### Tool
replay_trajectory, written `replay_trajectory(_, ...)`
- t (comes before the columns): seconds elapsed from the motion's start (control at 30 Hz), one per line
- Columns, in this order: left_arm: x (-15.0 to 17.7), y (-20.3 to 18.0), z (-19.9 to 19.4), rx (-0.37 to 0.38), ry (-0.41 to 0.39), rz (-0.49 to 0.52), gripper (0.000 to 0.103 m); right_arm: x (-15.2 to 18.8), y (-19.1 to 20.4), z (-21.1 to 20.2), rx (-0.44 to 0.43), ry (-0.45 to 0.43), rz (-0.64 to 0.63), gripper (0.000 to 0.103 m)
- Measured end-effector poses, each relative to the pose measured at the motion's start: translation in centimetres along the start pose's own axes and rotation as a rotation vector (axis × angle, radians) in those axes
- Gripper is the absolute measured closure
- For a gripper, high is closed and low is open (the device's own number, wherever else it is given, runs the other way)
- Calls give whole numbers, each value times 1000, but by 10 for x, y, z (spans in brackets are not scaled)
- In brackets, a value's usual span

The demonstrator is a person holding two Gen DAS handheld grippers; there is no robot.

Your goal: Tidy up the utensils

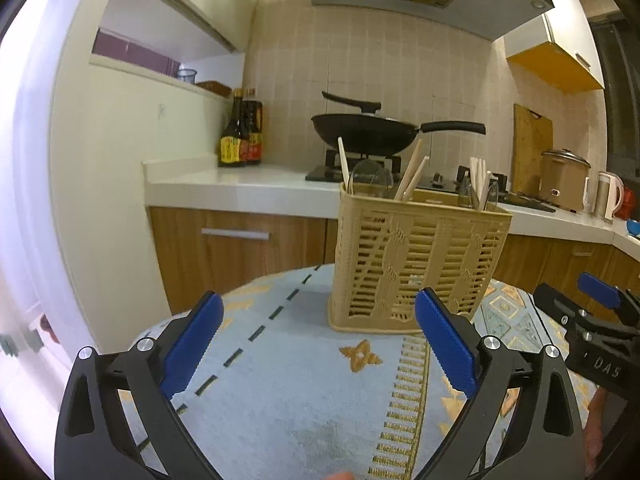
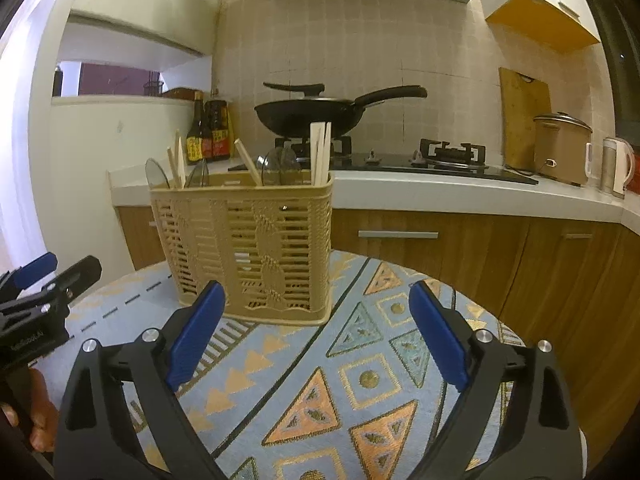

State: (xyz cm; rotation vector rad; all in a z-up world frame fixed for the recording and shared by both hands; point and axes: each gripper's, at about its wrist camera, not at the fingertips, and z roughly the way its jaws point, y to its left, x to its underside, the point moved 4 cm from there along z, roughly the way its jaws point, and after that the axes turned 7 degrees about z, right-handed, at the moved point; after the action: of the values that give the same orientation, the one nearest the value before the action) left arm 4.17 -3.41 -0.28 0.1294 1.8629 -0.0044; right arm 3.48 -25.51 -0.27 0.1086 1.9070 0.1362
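- Inside of beige utensil basket [image 2: 256,240] is mostly hidden (lattice walls).
- It holds chopsticks [image 2: 320,152] and clear spoons [image 2: 280,166].
- Left gripper [image 1: 320,344] and right gripper [image 2: 316,336] both gape wide, holding nothing.

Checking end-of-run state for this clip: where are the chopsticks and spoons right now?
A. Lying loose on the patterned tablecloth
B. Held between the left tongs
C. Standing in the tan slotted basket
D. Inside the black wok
C: the chopsticks and clear spoons stand upright in the tan basket, and both the left tongs and right tongs are open and empty.
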Motion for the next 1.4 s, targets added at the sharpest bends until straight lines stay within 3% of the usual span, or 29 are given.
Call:
replay_trajectory(0.17, 2, 1, 1, -34, 5, 12, 9, 4, 1, 8, -5, 42, -6, 14)
replay_trajectory(0.43, 2, -4, 5, -28, 24, 38, 8, 7, -1, 14, -3, 71, -6, 12)
replay_trajectory(1.4, 5, -3, 13, -16, 60, 27, 8, 8, -8, 20, 3, 98, 20, 8)
